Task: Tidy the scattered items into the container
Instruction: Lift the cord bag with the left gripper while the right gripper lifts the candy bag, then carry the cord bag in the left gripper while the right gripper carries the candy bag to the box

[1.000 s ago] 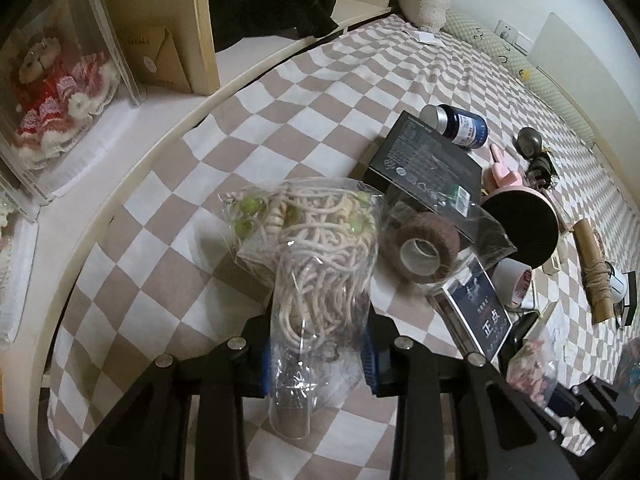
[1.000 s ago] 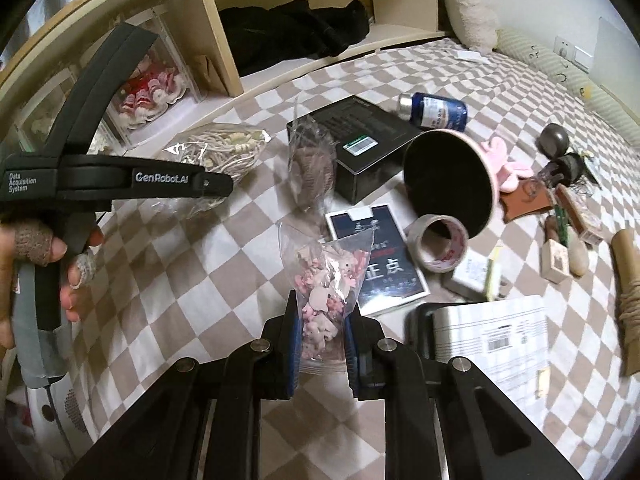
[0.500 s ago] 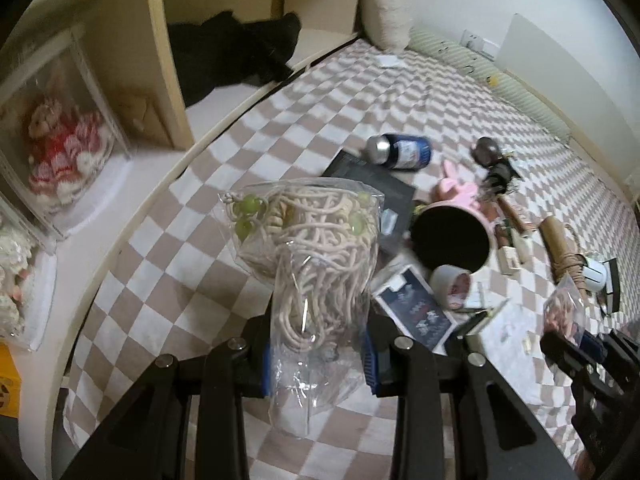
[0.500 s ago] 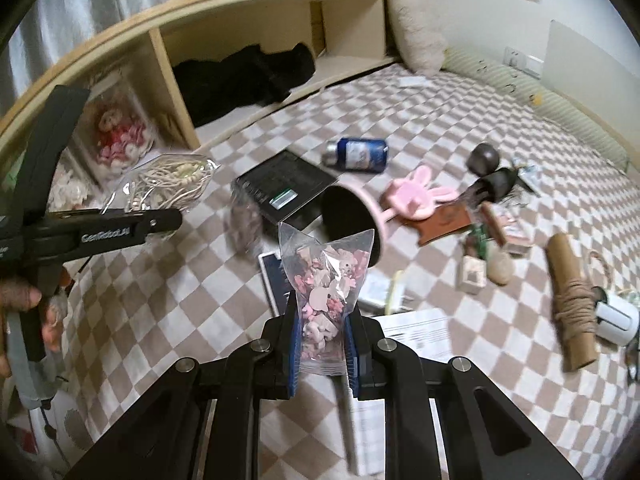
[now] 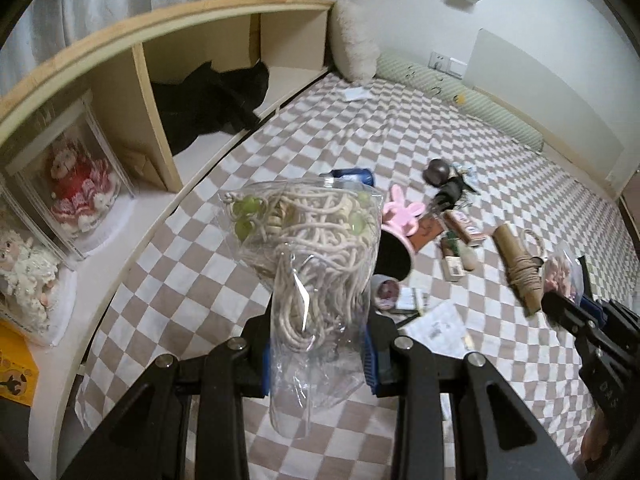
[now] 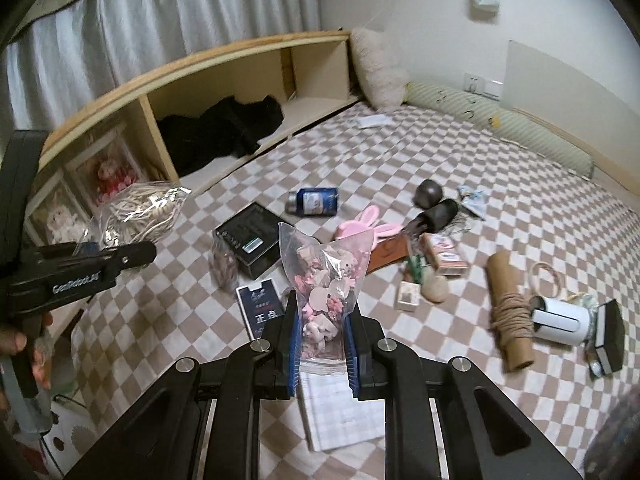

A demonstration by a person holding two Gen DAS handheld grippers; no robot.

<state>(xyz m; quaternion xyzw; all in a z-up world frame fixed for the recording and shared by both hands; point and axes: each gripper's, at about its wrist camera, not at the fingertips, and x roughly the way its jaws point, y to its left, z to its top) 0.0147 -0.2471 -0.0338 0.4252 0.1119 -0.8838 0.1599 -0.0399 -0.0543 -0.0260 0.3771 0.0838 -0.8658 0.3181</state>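
In the left wrist view my left gripper [image 5: 318, 356] is shut on the lower part of a clear bag of cream cord with green beads [image 5: 316, 248], held high above the checked bedspread [image 5: 192, 280]. In the right wrist view my right gripper [image 6: 322, 344] is shut on a clear bag of small pink charms [image 6: 324, 280], also well above the bed. Each view shows the other gripper: the left gripper [image 6: 148, 254] with the cord bag [image 6: 140, 208] at the left, the right gripper [image 5: 580, 312] at the right edge. A pink round container with a dark opening [image 5: 394, 256] lies on the bed, partly behind the cord bag.
Scattered on the bed are a blue bottle [image 6: 314, 201], a black box [image 6: 250, 240], a pink bunny piece [image 6: 368, 226], a twine-wrapped cardboard tube [image 6: 510, 316], a white cylinder [image 6: 560, 322] and a printed sheet [image 6: 340, 408]. A wooden shelf [image 6: 224, 80] with black cloth [image 6: 224, 136] runs along the left.
Both grippers have risen and pulled back from the bed with their bags still gripped. The scattered items now look smaller and farther away, and more of the room shows.
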